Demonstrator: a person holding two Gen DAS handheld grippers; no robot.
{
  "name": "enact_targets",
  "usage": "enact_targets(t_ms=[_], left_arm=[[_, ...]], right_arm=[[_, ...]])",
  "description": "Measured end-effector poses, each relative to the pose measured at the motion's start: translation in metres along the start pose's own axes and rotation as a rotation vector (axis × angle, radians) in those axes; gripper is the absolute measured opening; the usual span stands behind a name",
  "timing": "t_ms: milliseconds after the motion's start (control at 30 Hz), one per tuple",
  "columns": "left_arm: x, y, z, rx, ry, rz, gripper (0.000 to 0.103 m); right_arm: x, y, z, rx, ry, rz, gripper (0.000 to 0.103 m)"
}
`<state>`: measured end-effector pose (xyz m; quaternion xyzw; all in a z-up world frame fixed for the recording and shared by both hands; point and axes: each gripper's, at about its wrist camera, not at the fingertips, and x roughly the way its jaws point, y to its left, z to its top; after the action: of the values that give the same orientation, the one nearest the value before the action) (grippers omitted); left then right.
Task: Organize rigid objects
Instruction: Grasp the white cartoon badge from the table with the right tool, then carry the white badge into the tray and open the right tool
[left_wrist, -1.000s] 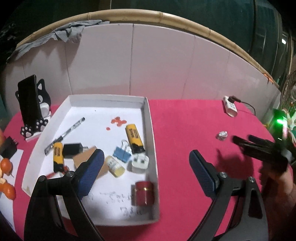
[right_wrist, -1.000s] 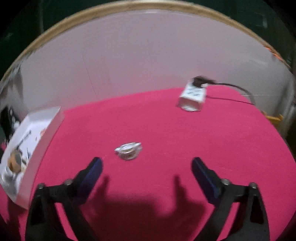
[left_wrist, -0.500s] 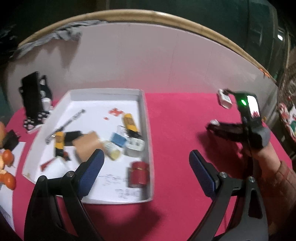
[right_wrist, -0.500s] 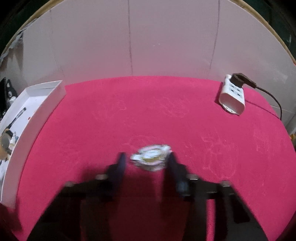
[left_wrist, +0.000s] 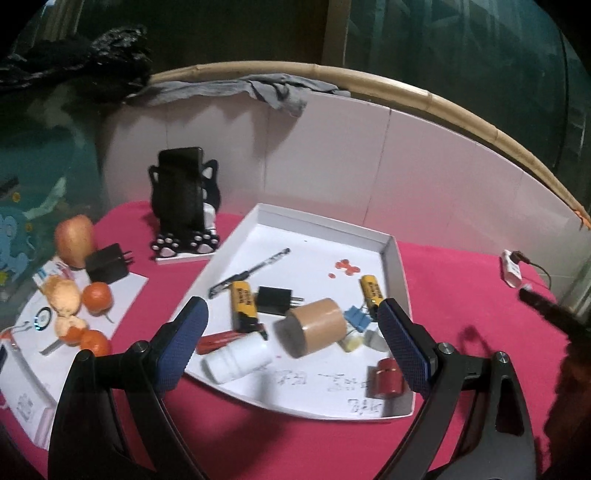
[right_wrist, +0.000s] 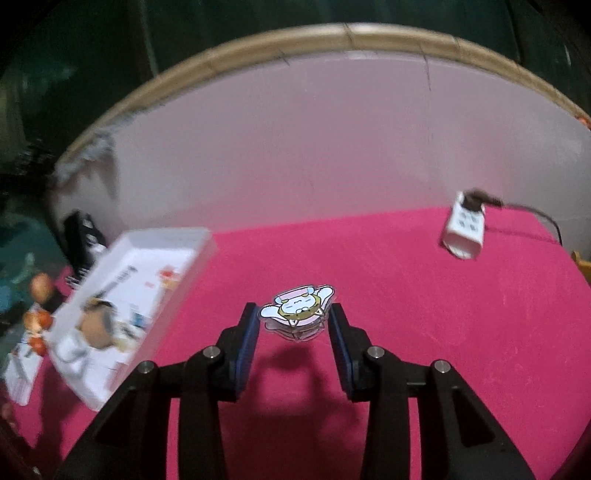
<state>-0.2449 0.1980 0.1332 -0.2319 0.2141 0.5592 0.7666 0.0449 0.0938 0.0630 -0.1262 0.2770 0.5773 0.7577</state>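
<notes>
Right gripper (right_wrist: 293, 325) is clamped on a small cartoon charm (right_wrist: 295, 314), held clear above the pink cloth (right_wrist: 406, 295), its shadow beneath. Left gripper (left_wrist: 291, 343) hovers over the white tray (left_wrist: 400, 266), jaws wide apart, holding nothing. We judge the carry to the tray is next: we keep the charm level, clear the tray wall, and release over bare floor, away from the tape roll (left_wrist: 314, 326).

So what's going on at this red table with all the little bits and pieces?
A person is tidying small items into a white tray using two handheld grippers. The right gripper is shut on a little cartoon charm, lifted off the red tablecloth. The left gripper hangs open and empty over the tray.
</notes>
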Motion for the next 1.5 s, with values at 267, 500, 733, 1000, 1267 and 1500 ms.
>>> enact_targets(t_ms=[267,500,733,1000,1267,1500], left_arm=[[-0.013,0.009,-0.003,-0.002,-0.021,0.008,0.094],[-0.019,0.027,-0.006,-0.036,-0.025,0.02,0.094],[-0.021,0.049,-0.01,-0.078,-0.018,0.038,0.094],[-0.026,0.075,-0.014,-0.12,-0.019,0.063,0.094],[-0.024,0.097,-0.02,-0.152,-0.01,0.088,0.094],[-0.025,0.116,-0.024,-0.167,-0.021,0.131,0.094]], right_arm=[[-0.018,0.058,0.021,-0.085,-0.067,0.091,0.037],[-0.022,0.093,0.025,-0.134,-0.073,0.131,0.037],[-0.02,0.126,0.025,-0.181,-0.065,0.167,0.037],[-0.013,0.162,0.023,-0.23,-0.051,0.208,0.038],[-0.002,0.188,0.02,-0.267,-0.021,0.221,0.038],[0.012,0.196,0.022,-0.27,0.003,0.207,0.038]])
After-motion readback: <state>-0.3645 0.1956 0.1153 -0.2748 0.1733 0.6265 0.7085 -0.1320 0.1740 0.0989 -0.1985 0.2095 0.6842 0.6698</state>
